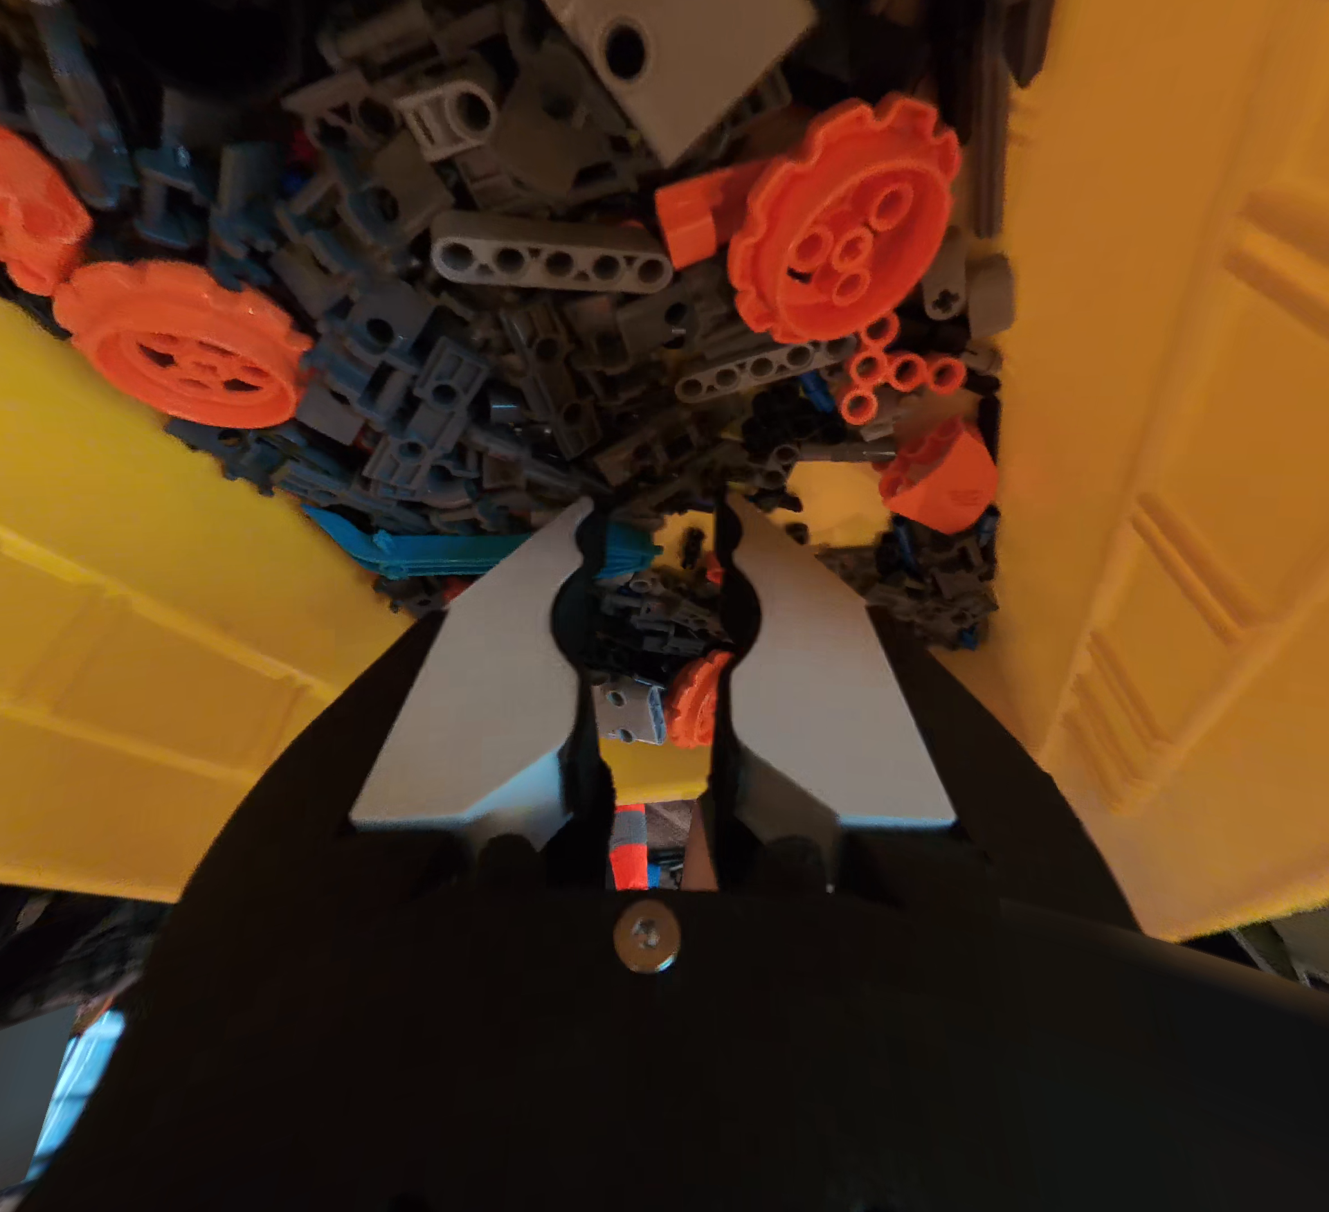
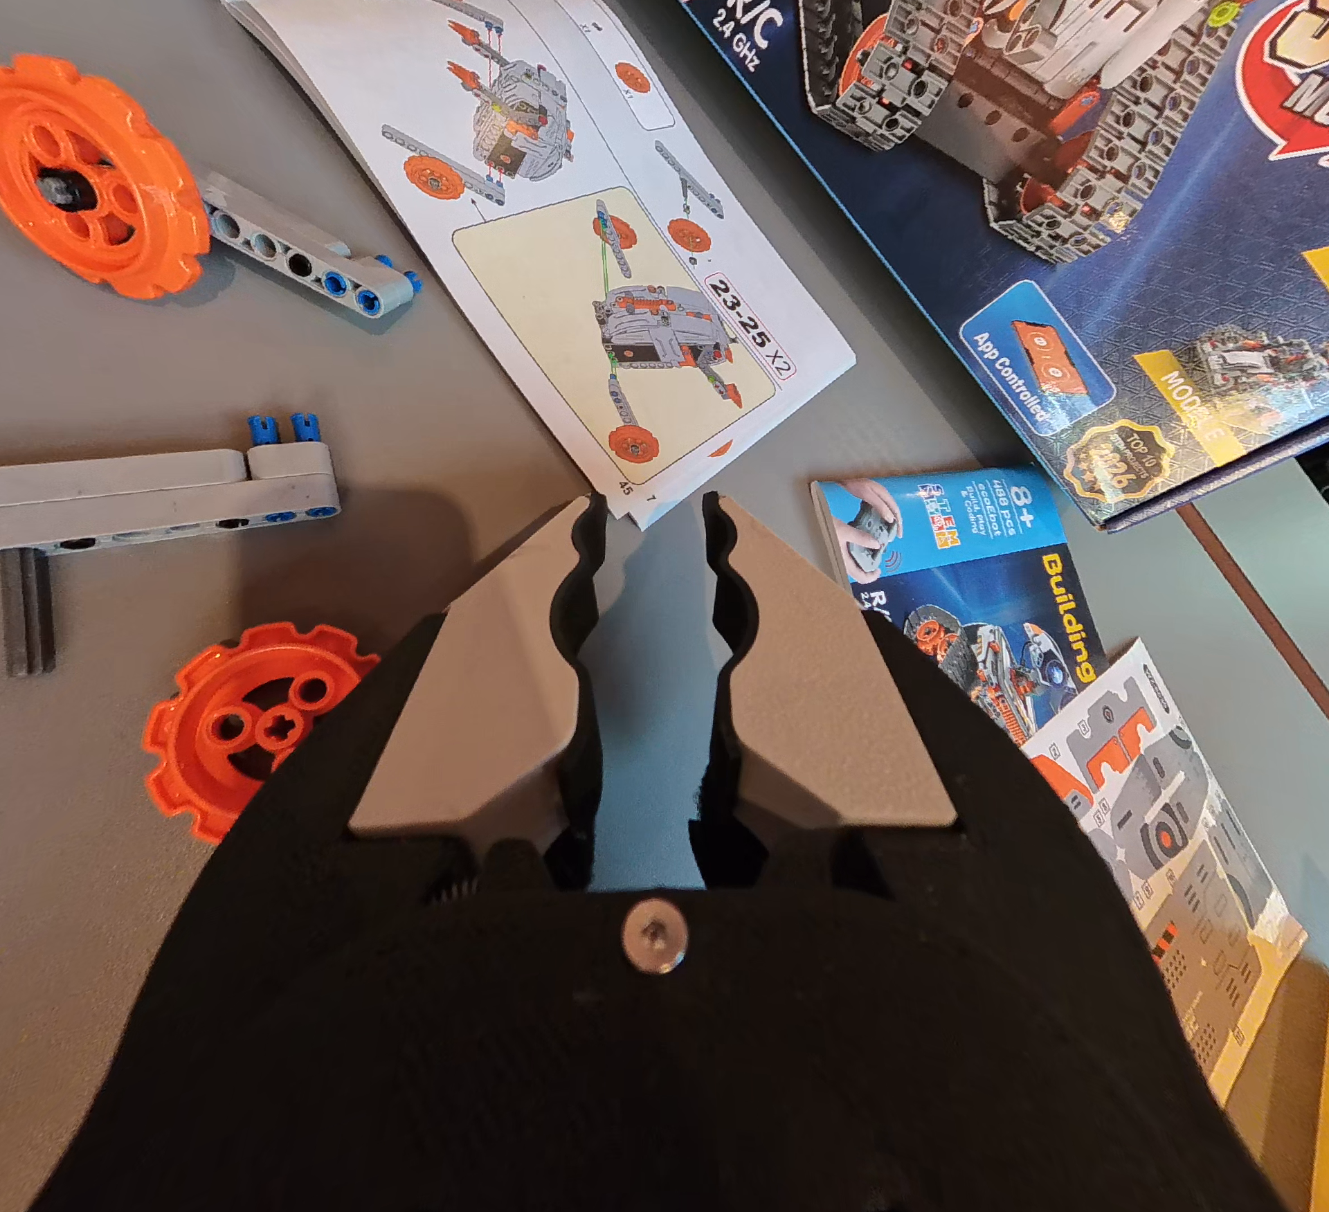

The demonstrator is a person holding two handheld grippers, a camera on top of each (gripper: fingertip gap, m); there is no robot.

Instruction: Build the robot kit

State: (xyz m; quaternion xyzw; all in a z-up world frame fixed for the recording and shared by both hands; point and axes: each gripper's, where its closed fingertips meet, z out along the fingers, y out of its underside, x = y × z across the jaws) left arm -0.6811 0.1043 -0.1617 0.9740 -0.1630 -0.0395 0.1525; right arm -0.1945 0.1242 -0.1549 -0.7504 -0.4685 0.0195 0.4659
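My left gripper (image 1: 656, 505) is open and empty, reaching into a yellow bin (image 1: 1151, 386) above a pile of grey, black and orange building parts (image 1: 460, 386). Small black pins lie just past its tips. A small orange gear (image 1: 694, 699) and a grey connector (image 1: 633, 713) show in the gap between the fingers, lower down. My right gripper (image 2: 652, 501) is open and empty above a grey table (image 2: 446, 401). Its tips are at the near corner of an open instruction booklet (image 2: 575, 257).
In the bin: large orange gears (image 1: 841, 228) (image 1: 187, 347), a grey holed beam (image 1: 550, 260), a white block (image 1: 669, 5), a blue part (image 1: 431, 548). On the table: two orange gears (image 2: 93, 178) (image 2: 244, 724), two grey beam assemblies with blue pins (image 2: 309, 250) (image 2: 165, 494), the set's box (image 2: 1043, 135), a leaflet (image 2: 956, 573), a sticker sheet (image 2: 1165, 818). Some 50 cm of space lies between my two pairs of fingers.
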